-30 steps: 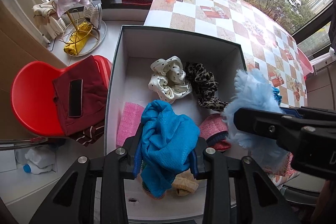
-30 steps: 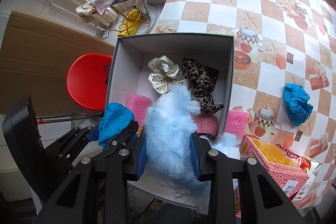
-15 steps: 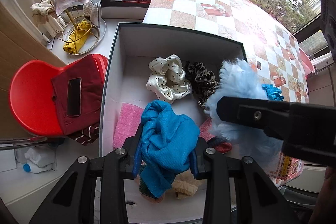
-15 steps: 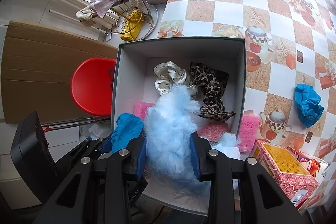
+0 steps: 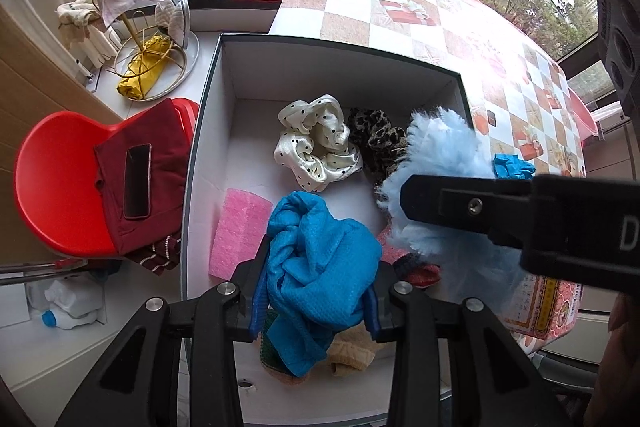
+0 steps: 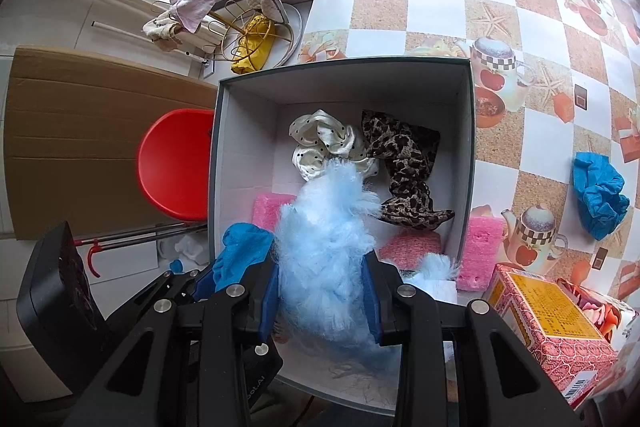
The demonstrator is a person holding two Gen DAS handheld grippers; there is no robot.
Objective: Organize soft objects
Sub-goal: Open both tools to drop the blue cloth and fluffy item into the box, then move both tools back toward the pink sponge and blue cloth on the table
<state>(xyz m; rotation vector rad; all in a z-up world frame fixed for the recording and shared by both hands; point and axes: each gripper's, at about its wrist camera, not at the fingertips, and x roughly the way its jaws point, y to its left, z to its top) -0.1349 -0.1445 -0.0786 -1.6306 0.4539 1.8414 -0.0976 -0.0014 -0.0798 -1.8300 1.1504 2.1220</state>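
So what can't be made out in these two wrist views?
- Left wrist: items under the bright blue textured cloth in the left gripper, whose jaws are opening; only beige and green knit scraps show.
- Left wrist: box floor behind the right gripper's black body.
- Right wrist: box corner under the pale blue fluffy bundle in the right gripper.

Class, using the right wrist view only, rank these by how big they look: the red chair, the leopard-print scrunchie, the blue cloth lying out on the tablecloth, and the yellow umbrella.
1. Red chair, largest.
2. Leopard-print scrunchie.
3. Blue cloth on the tablecloth.
4. Yellow umbrella, smallest, though it lies farther off, so its true size is unsure.
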